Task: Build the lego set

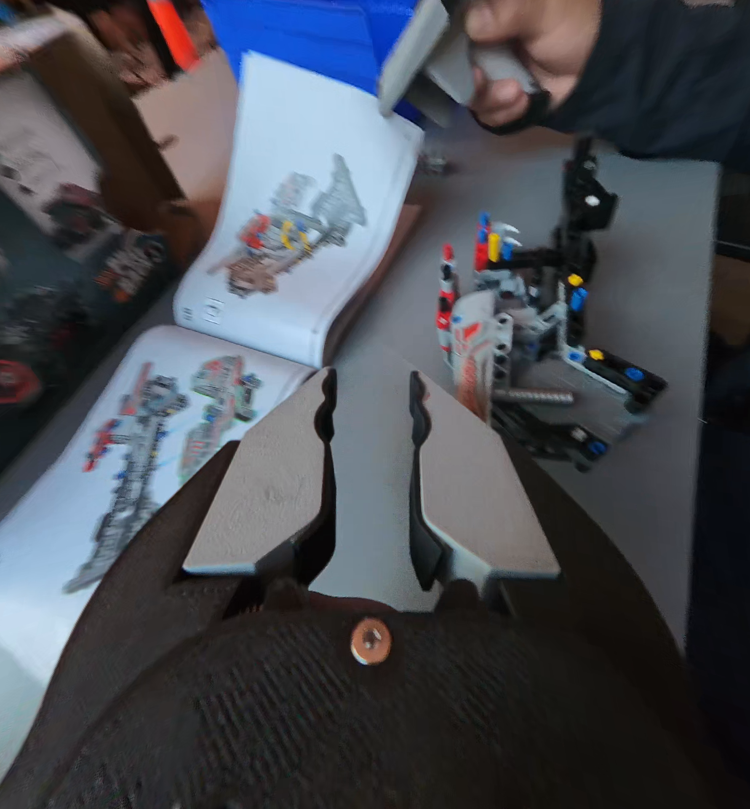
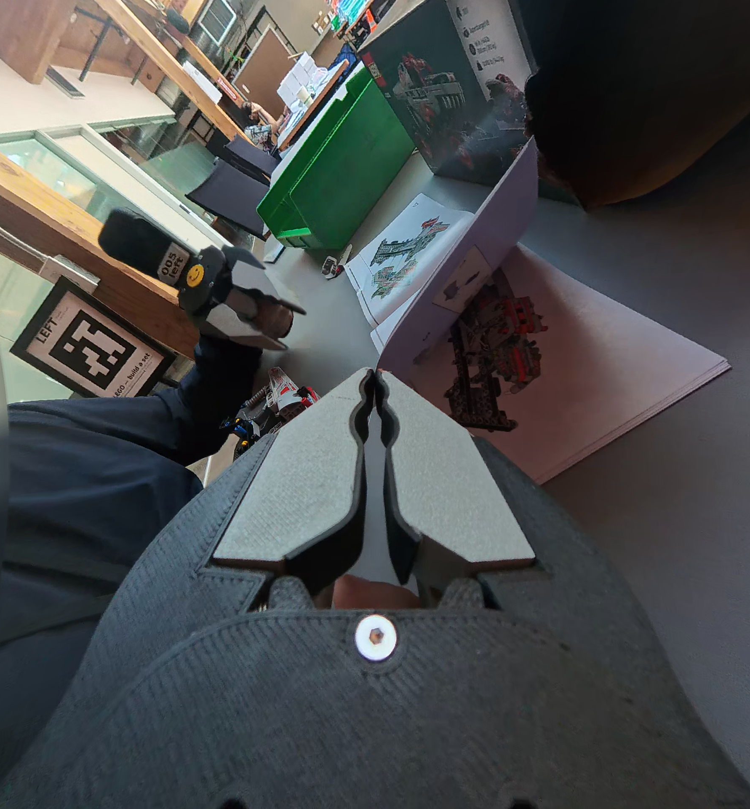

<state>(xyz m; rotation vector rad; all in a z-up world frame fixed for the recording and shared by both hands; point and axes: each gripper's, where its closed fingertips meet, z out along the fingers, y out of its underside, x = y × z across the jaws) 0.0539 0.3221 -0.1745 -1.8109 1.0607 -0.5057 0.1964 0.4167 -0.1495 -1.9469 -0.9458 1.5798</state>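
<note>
A big open workshop with timber beams runs off behind the grey table [image 1: 473, 210] where all this sits. Take the open instruction booklet [image 1: 303, 192] as the marker: the dark set box [image 2: 447, 87] stands behind it, a green bin [image 2: 333, 175] off to one side. The half-built lego model [image 1: 539, 315] stands just beside the booklet's edge, its black mast upright. The left gripper [image 1: 371, 385] hovers nearest, fingers spread and empty, model ahead and slightly right of it. The right gripper [image 2: 375, 376] pinches a raised page [image 2: 465, 280], fingertips closed on its edge, farther from the model, so I'd guess the left reaches first
</note>
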